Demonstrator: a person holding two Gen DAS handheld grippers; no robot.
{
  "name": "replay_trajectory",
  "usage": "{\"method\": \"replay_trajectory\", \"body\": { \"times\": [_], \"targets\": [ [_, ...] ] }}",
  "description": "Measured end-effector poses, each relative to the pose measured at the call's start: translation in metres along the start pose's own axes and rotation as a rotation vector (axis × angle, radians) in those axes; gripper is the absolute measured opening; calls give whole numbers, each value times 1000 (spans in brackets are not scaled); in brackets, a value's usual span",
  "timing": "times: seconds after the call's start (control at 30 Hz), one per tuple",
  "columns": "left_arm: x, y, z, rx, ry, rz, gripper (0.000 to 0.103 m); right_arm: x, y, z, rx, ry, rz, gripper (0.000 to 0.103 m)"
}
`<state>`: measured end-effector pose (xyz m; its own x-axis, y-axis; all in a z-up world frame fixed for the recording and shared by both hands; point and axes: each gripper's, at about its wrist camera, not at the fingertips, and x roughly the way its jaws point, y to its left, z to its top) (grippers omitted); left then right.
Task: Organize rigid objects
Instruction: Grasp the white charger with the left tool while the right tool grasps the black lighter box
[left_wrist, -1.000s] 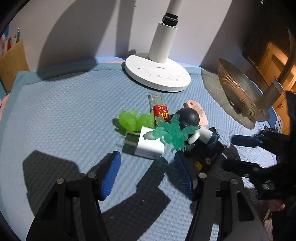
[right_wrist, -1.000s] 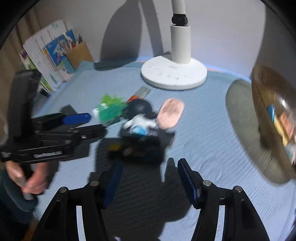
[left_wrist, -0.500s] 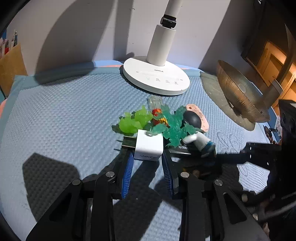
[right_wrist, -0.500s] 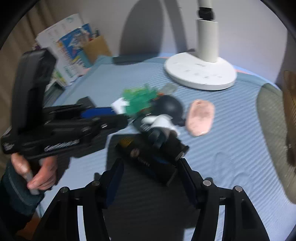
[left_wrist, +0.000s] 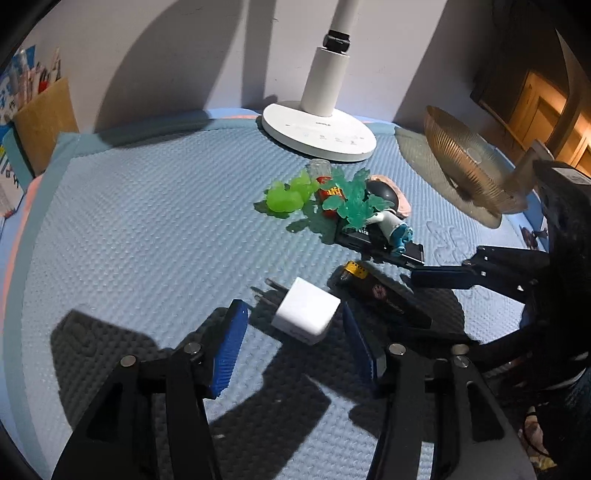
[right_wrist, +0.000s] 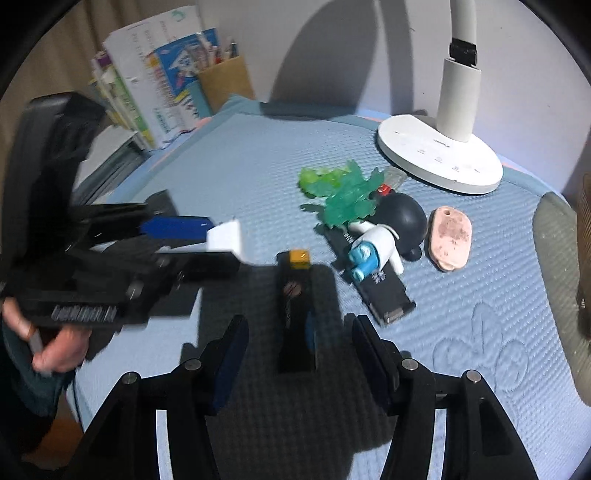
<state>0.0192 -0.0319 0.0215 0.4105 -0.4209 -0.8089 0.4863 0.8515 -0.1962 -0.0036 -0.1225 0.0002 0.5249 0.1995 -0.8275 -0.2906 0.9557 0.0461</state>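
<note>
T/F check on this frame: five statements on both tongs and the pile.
1. The white charger sits between the left tongs. True; the jaws are opening around it.
2. The right tongs are clamped on the pink tag. False: they stand open astride the gold-tipped black stick; the tag lies apart on the mat.
3. The lamp base stands on the blue mat. True.
4. The green plastic plants lie in the gold bowl. False: they are on the mat, in the pile.
5. The white figurine lies on a black bar. True.
</note>
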Motion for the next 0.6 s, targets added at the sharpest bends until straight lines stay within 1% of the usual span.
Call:
{"method": "replay_trajectory", "body": {
  "times": [0.07, 0.1, 0.13, 0.17, 0.2, 0.23, 0.27, 0.33, 0.43, 0.53, 0.6],
  "targets": [
    [4, -1, 1, 6, 6, 5, 51, 6, 11, 2, -39, -13, -72, 57],
    [6, -2, 1, 8, 12, 16, 51, 6, 15, 1, -56, -26, -92, 57],
    [8, -2, 2, 9, 15, 23, 50, 6, 17, 1, -62, -32, -94, 53],
    [9, -3, 2, 10, 17, 33, 48, 5, 18, 1, -60, -36, -82, 45],
    [9, -4, 2, 15, 14, 46, 45, 2, 15, -1, -57, -39, -80, 43],
    [9, -5, 2, 18, 12, 48, 45, 0, 13, -2, -52, -42, -83, 32],
    [8, -6, 2, 20, 9, 51, 44, -1, 11, -4, -44, -44, -81, 23],
    [5, -7, 1, 15, 0, 62, 44, -5, 4, -6, -16, -45, -58, 22],
    [-7, -17, 0, 17, -32, 45, 44, -21, -6, -20, 18, -57, -41, 22],
    [-22, -37, 4, 48, -69, 20, 44, -50, -24, -36, 99, -94, -9, 22],
    [-31, -58, 11, 93, -102, -15, 44, -78, -43, -47, 171, -141, -6, 22]
  ]
}}
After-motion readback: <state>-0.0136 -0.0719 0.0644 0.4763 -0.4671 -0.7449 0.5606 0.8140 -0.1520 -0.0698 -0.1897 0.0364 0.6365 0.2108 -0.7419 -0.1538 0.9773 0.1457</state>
